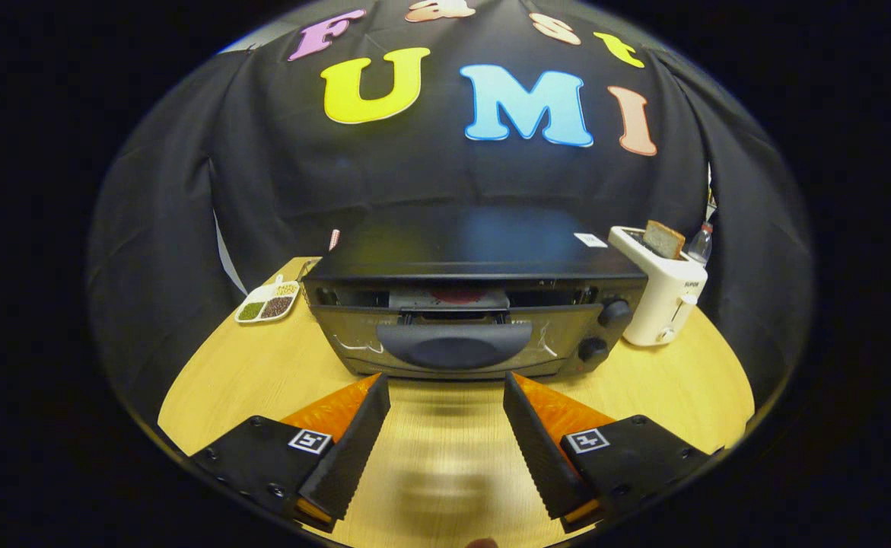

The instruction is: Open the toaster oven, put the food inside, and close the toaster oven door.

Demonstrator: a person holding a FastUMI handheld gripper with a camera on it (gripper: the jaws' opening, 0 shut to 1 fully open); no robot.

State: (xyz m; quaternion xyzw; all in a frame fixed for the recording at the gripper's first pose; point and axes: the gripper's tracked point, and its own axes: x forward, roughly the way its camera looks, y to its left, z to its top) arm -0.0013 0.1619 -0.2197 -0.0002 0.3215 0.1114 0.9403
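Black toaster oven (475, 304) beyond spread fingers (365, 426)

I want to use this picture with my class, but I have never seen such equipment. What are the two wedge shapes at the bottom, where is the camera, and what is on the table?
The camera rides on a hand-held gripper and looks forward along its two fingers; those are the wedges. A person carries the tool, so there is no robot arm. The wide lens bends the scene into a round shape.

The fingers stand apart and hold nothing. Just beyond them, on a wooden table, sits a toaster oven. Its door looks slightly ajar at the top, and something red shows through the gap; I cannot tell what it is. Two knobs sit at its right end.

Right of the oven stands a white toaster with a slice of bread sticking up. Left of it lies a small divided dish of what look like beans or grains. Black cloth hangs behind.
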